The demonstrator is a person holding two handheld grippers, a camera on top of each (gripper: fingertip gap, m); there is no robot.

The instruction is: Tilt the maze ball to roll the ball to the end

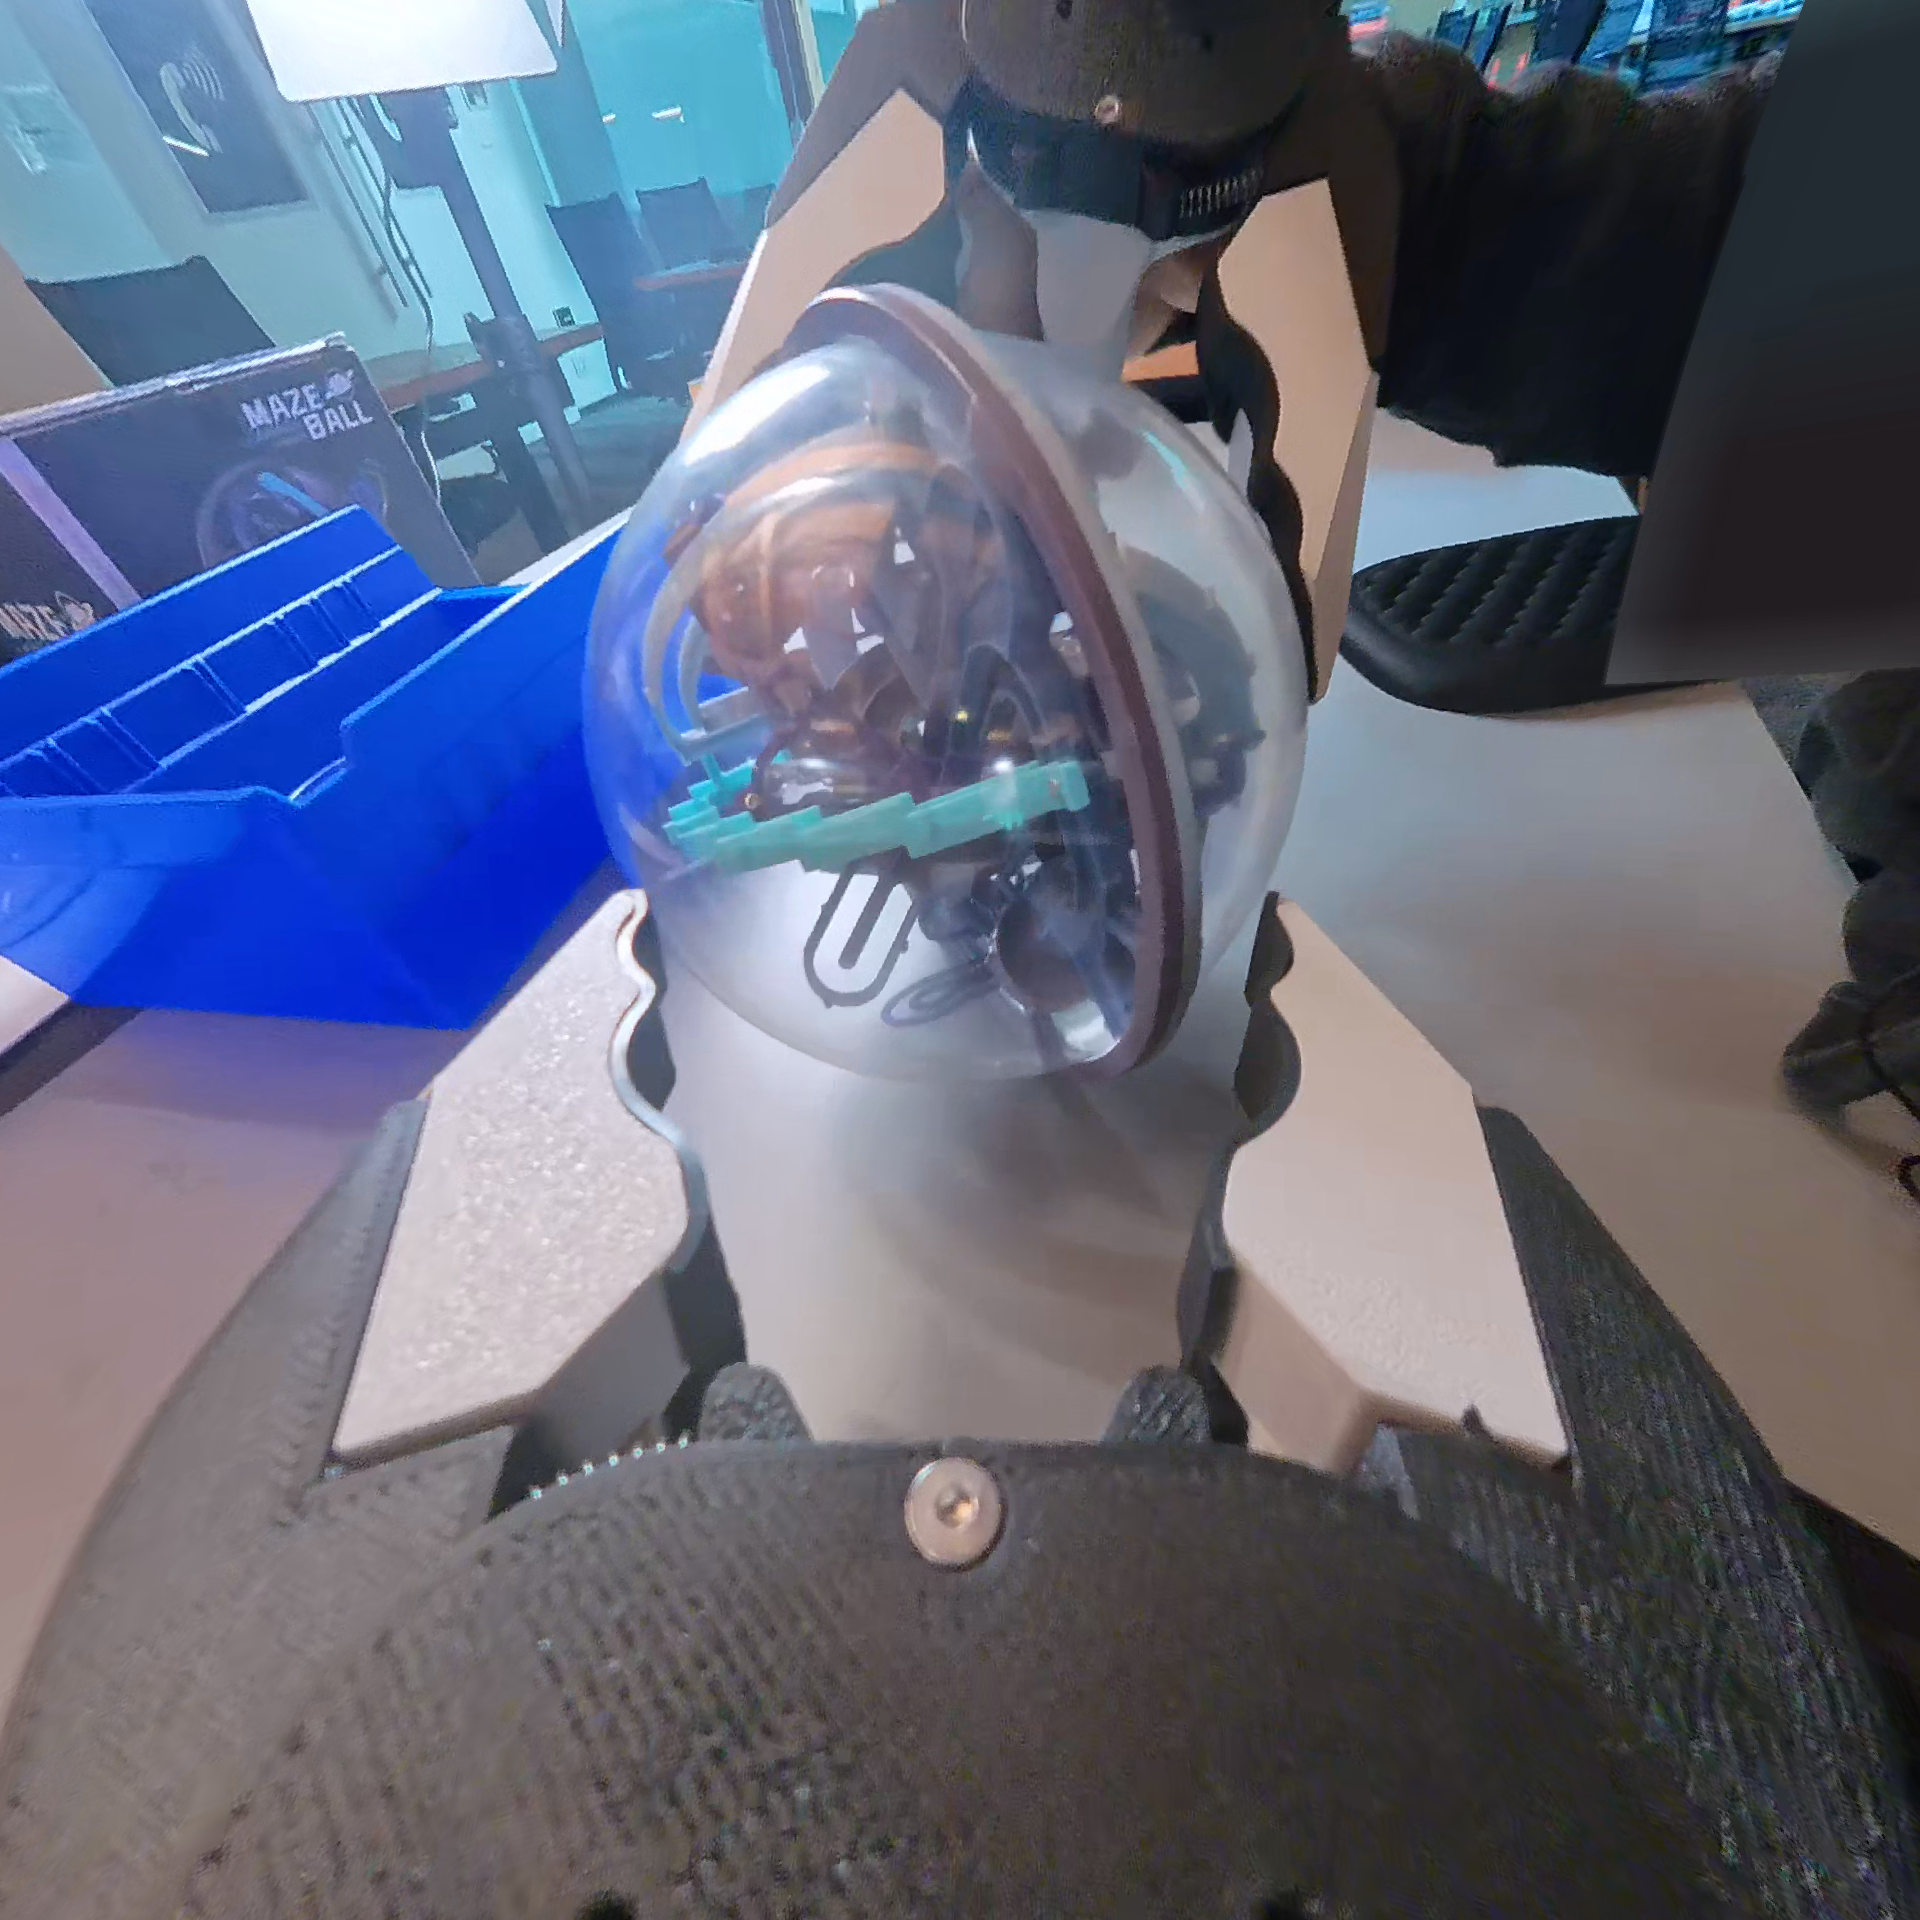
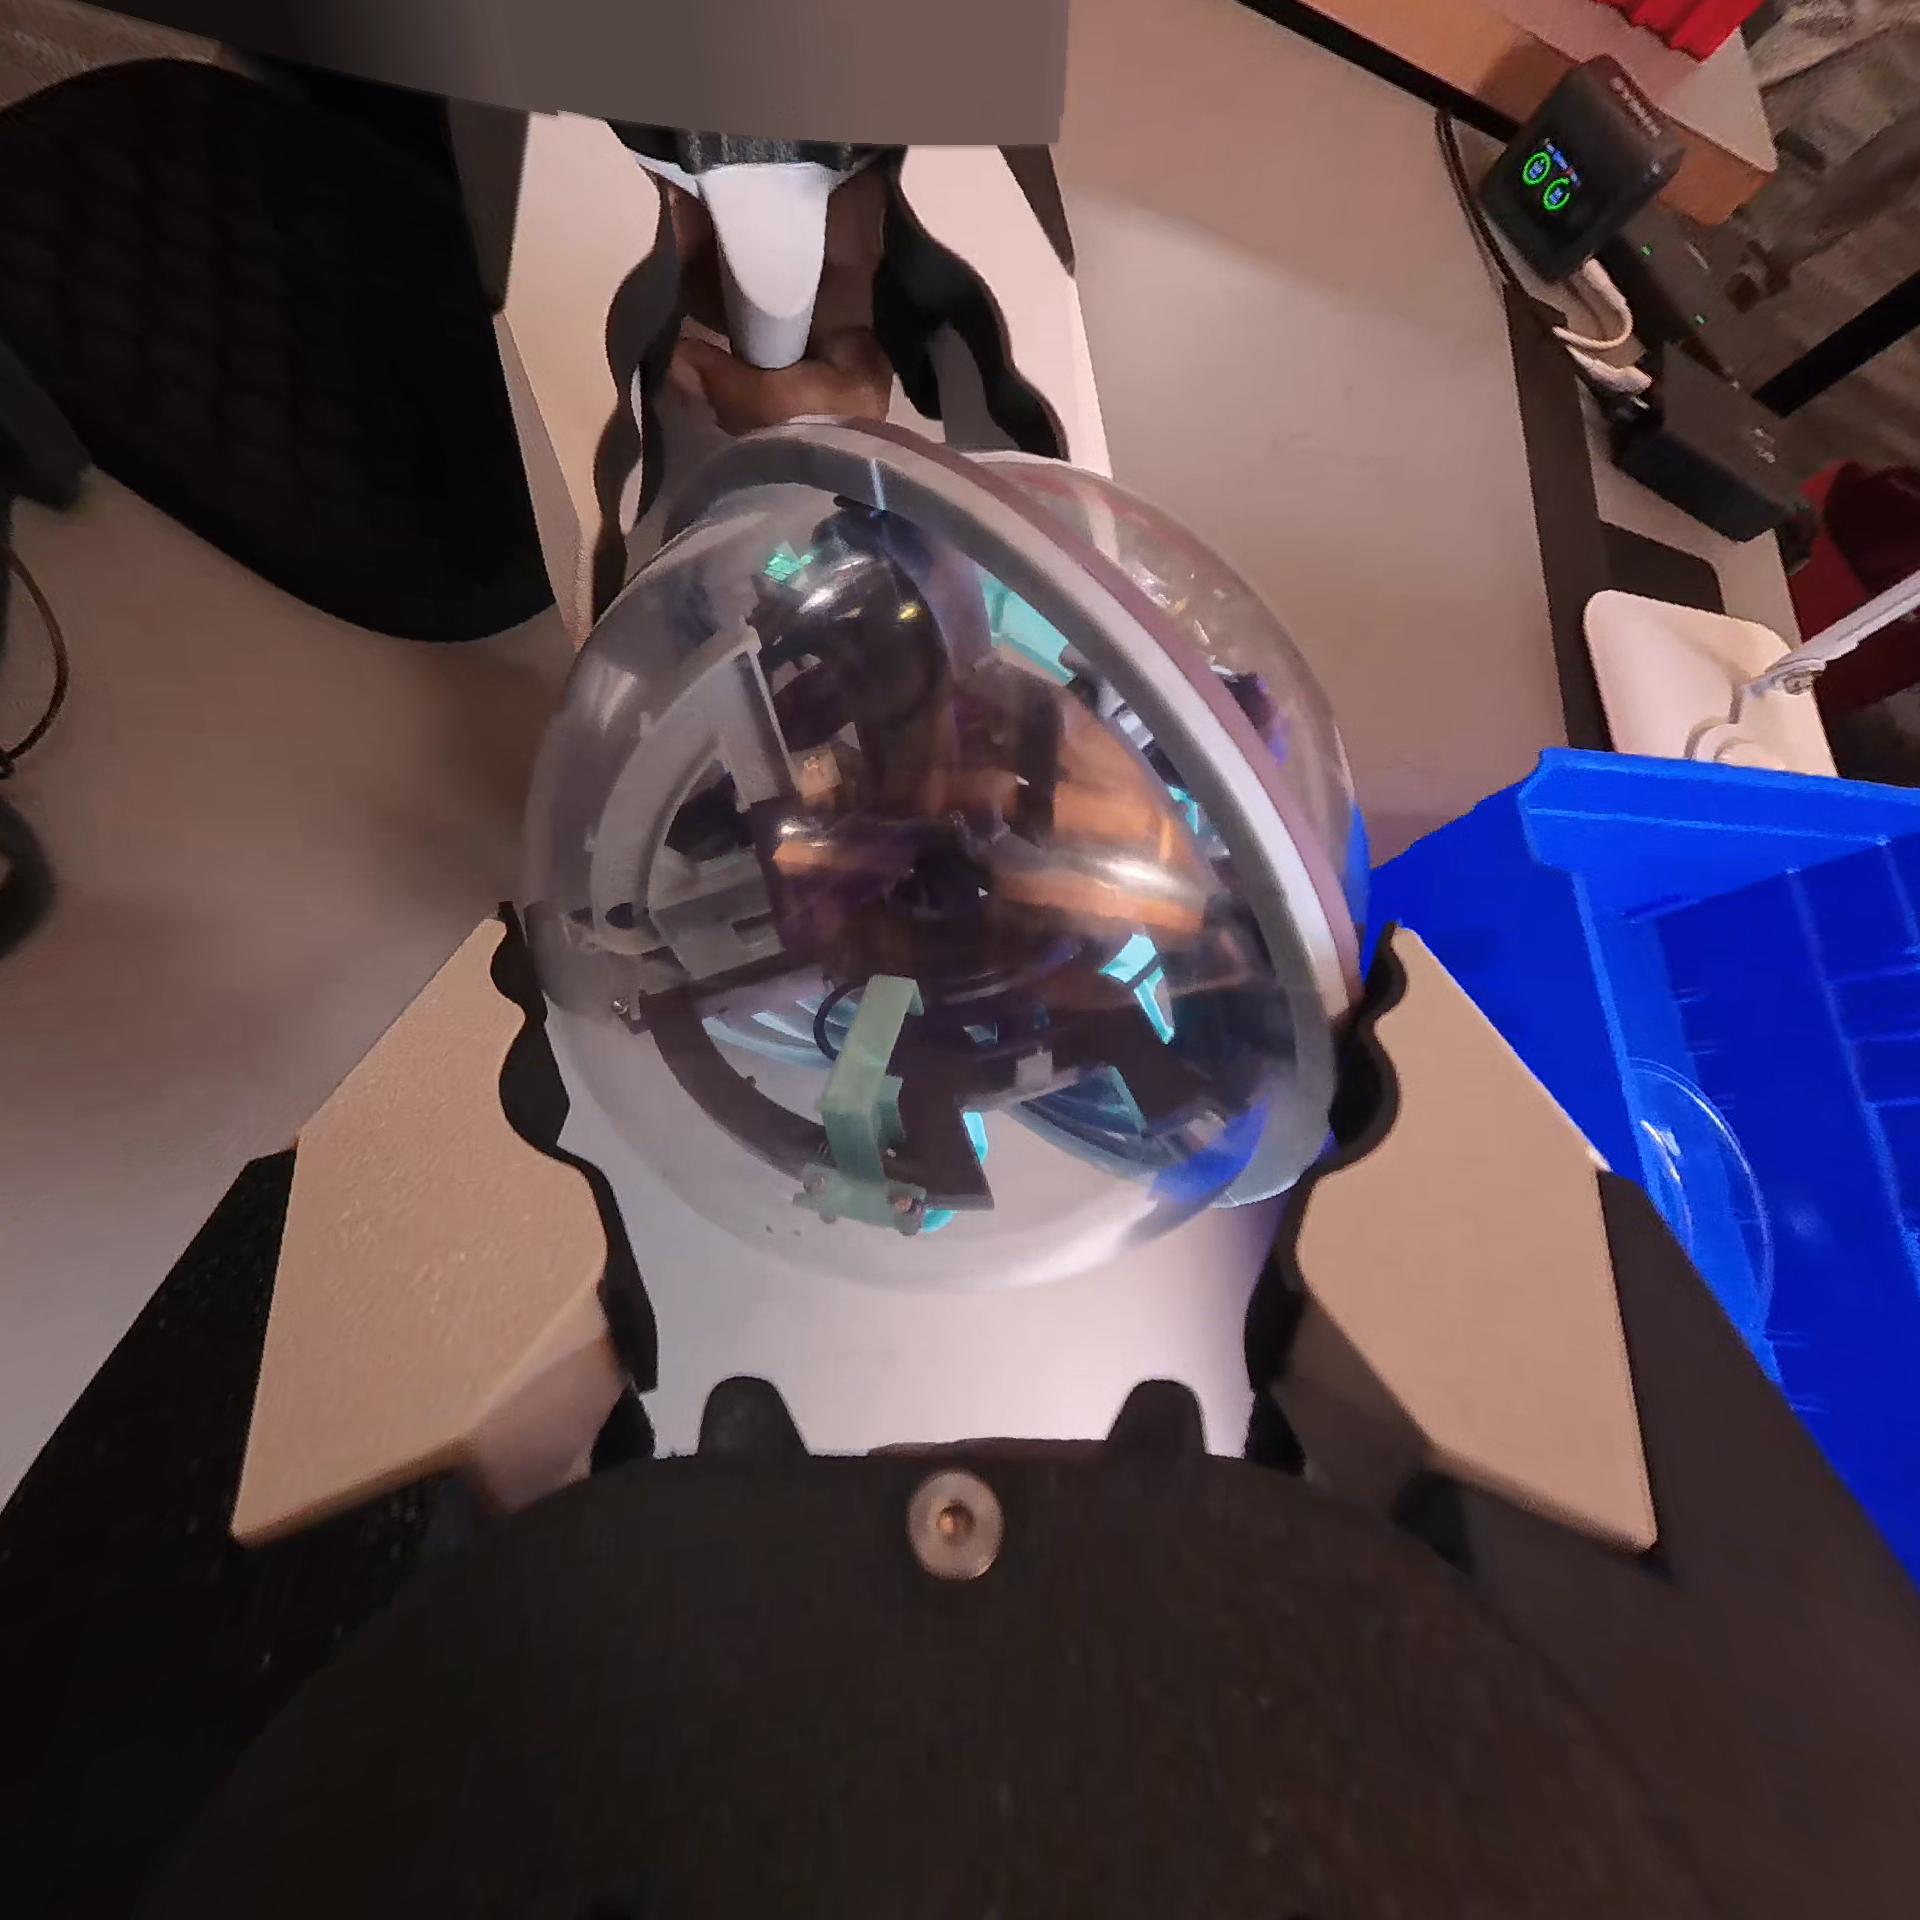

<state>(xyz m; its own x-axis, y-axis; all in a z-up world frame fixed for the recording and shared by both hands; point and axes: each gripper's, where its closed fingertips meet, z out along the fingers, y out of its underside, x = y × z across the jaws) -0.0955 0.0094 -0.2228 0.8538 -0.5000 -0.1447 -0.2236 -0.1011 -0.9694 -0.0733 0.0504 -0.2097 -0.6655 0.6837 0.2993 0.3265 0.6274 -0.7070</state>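
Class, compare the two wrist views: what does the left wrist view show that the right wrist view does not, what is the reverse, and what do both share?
Only the left wrist view shows the dark printed box behind the blue bin, and office chairs in the background.

Only the right wrist view shows a small black device with a lit screen, plus cables beside it.

Both share the clear maze ball, the blue bin, the pale table, and the two grippers facing each other, left gripper and right gripper, their fingers around the ball.
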